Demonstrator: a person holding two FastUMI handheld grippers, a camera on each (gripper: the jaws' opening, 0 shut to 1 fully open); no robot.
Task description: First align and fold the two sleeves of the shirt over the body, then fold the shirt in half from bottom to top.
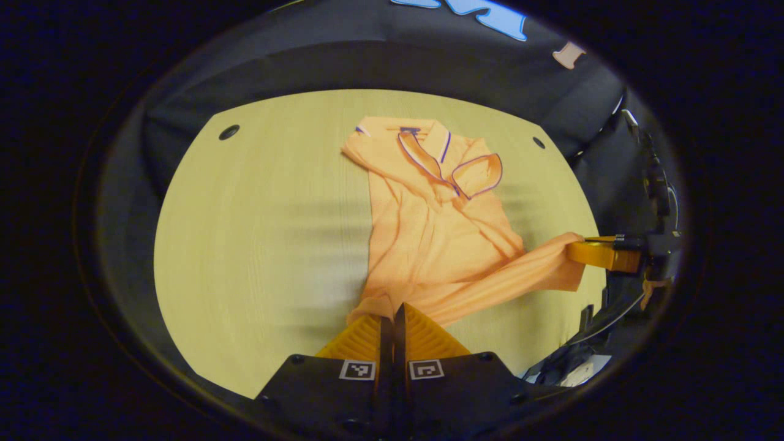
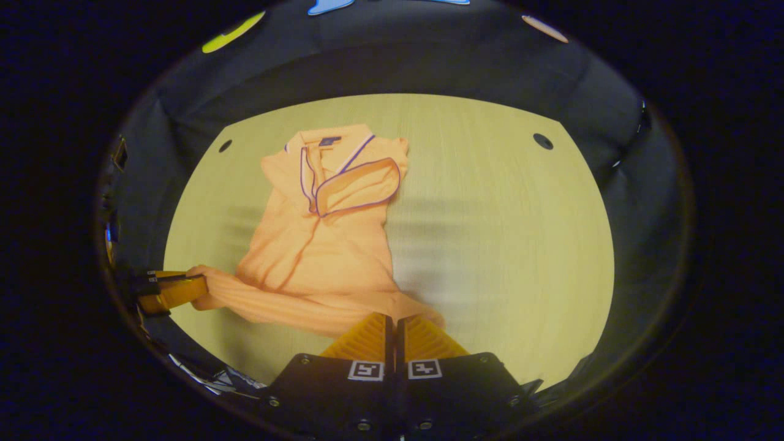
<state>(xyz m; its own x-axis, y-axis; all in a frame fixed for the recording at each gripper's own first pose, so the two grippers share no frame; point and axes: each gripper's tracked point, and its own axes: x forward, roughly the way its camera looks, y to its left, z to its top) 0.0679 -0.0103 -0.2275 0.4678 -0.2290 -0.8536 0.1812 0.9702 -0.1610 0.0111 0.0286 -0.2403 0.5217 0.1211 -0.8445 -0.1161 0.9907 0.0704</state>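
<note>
With both sleeves already lying over the body, the item stands at the second step: the fold from bottom to top.

Item: shirt [image 1: 438,245], collared, with dark piping at collar and cuffs. Position: on the counter [image 1: 257,245], collar toward the far edge, hem toward the near edge. Condition: narrowed by the sleeve folds, slightly skewed, with creases across the body.

Left tool [image 1: 393,327]: fingers drawn together on one bottom corner of the hem, cloth pinched between them. In the right gripper view this same tool [image 2: 184,288] shows at the left edge, holding the hem's corner just above the counter.

Right tool [image 2: 395,334]: fingers likewise closed on the other bottom corner. In the left gripper view it [image 1: 591,251] appears at the right, with the hem stretched toward it.

Step in hand, by judgement: hem gripped at both corners and pulled fairly taut between them, ready for folding.

Next move calls for: both corners raised together and carried evenly toward the collar, keeping the hem level so the sleeves stay tucked, then laid down at the shoulders before release.
</note>
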